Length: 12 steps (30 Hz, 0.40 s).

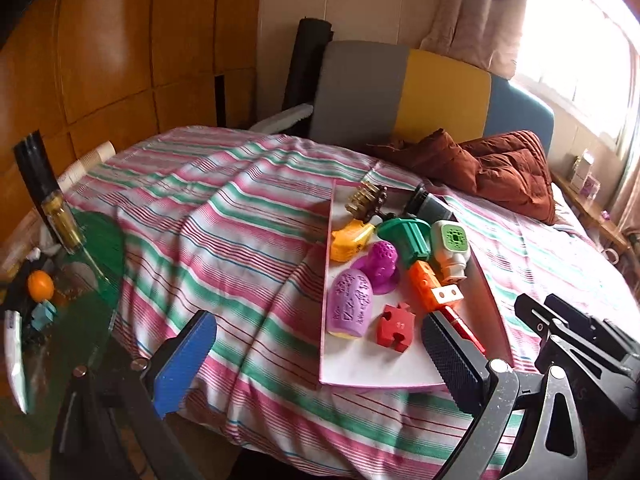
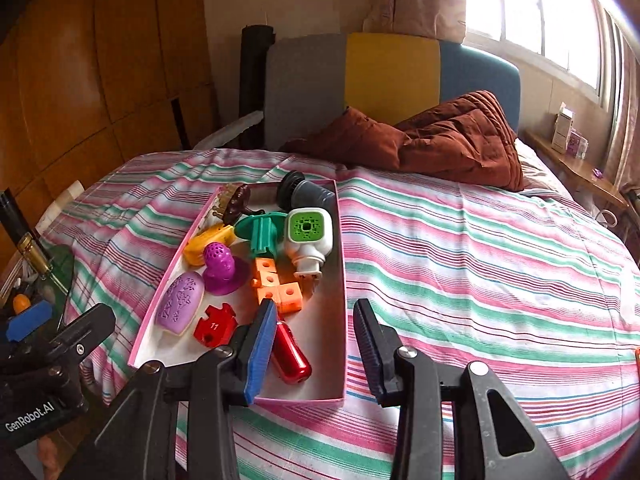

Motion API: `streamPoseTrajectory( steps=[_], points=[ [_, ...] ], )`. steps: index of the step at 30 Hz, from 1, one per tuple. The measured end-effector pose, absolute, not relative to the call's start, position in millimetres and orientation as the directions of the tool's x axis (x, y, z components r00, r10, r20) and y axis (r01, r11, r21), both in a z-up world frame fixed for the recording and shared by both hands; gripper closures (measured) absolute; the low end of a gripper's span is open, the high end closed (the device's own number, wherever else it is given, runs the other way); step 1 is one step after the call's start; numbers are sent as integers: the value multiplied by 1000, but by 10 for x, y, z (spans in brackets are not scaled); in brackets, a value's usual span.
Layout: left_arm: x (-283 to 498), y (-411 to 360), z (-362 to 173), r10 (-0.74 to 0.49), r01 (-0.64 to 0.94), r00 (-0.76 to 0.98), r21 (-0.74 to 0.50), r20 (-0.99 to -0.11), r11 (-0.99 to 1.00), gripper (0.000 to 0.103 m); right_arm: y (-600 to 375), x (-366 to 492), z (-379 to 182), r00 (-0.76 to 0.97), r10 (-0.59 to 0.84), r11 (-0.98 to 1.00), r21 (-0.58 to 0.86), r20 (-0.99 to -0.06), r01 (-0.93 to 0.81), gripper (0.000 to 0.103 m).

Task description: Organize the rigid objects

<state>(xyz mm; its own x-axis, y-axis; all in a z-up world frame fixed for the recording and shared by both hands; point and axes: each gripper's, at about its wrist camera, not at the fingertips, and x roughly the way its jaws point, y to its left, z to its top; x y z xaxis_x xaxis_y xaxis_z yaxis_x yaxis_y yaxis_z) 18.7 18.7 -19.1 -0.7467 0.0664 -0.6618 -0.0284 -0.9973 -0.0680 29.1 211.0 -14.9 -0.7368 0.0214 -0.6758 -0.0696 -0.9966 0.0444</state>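
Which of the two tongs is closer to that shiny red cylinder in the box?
Right. The right tongs hover open just above the red cylinder. The left tongs, also open, sit further left, over the box's near-left edge.

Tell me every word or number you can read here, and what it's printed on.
"11": on the red puzzle piece in the pink tray.
"GenRobot.AI": on the black body of the left tongs, seen from the right wrist view.
Small boxes on the window ledge: print too blurred to read.
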Motion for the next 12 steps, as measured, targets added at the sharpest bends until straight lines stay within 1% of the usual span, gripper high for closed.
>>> streamPoseTrajectory(
  steps=[8, 12],
  points=[
    [244, 177, -177, 37, -15, -768, -40, -640, -999, 1, 2004, 294, -155, -736, 8, -998, 39, -676, -47, 63],
    [242, 174, -162, 25, -7, -766, -30, -642, -1000, 1, 1981, 297, -169, -734, 9, -999, 28, -679, -39, 63]
  ],
)
